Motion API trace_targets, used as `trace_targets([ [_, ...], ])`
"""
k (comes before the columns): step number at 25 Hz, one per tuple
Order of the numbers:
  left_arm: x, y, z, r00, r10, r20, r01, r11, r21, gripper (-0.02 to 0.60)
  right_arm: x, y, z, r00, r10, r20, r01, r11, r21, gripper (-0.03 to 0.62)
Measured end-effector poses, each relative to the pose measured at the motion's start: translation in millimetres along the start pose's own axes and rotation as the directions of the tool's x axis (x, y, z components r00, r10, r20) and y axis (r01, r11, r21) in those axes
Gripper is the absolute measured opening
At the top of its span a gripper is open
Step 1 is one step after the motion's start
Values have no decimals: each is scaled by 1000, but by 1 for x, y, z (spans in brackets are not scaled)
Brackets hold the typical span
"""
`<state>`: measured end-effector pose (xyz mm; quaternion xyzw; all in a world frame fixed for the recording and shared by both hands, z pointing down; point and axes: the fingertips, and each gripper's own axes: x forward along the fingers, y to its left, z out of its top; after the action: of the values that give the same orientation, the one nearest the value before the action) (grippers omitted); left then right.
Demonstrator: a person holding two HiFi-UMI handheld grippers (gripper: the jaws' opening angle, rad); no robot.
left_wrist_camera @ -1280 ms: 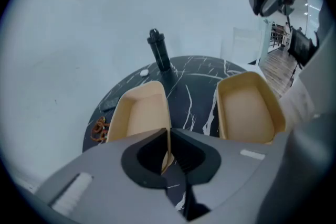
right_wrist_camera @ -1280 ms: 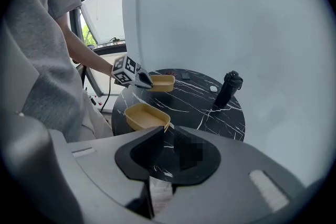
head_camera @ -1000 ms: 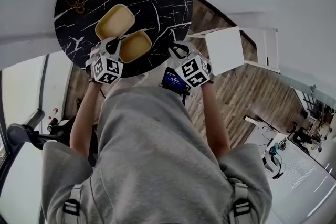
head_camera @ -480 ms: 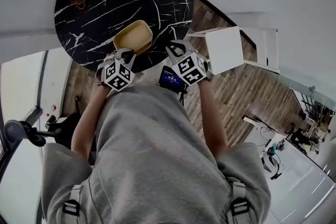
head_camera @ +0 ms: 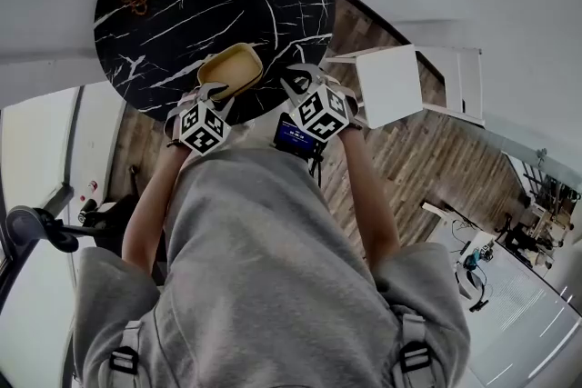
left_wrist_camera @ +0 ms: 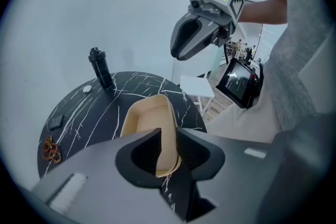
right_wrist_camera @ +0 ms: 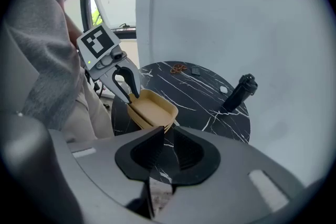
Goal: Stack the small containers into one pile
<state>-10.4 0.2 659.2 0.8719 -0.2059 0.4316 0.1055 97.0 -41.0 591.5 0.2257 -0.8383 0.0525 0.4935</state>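
- The left gripper has just been opening its jaws. They're apart now, with one wall of the stacked containers sitting in the gap, and as far as I can see the pads aren't squeezing it.
- The stack is two tan oblong tubs nested together, mouths up. It sits flat on the black marble table, close to the edge on the person's side.
- Seen from the left jaws, the stack's long axis runs pretty much straight away from the tips. The near end is tucked between them and the far end points out across the tabletop.
- A black bottle stands upright well beyond those tips, off to their left.
- The right gripper has its jaws a narrow gap apart with nothing in there, just tabletop showing through.
- From the right jaws, the stack sits just past the tips and a bit to the left, not touching. Its long axis lies crossways to them, with its left end at the left gripper's fingers.
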Motion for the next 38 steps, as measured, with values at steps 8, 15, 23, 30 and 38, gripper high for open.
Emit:
trace_targets([
  [8, 9, -2, -16, 999, 32, -31, -31, 999, 34, 87, 47, 27, 13, 991, 108, -74, -128, 914, -385, 86],
  [15, 7, -7, -15, 999, 30, -20, -29, 998, 53, 89, 91, 59, -10, 964, 144, -223, -260, 684, -682, 120],
  [23, 12, -10, -15, 999, 37, -25, -35, 997, 65, 97, 108, 68, -15, 977, 99, -191, -210, 635, -743, 48],
  [30, 20, -13, -32, 998, 35, -59, -31, 997, 69, 89, 109, 75, -30, 976, 113, -189, -215, 665, -715, 81],
  [38, 23, -10, -48, 994, 52, -96, -47, 997, 56, 80, 106, 70, -35, 971, 164, -173, -237, 750, -617, 94],
])
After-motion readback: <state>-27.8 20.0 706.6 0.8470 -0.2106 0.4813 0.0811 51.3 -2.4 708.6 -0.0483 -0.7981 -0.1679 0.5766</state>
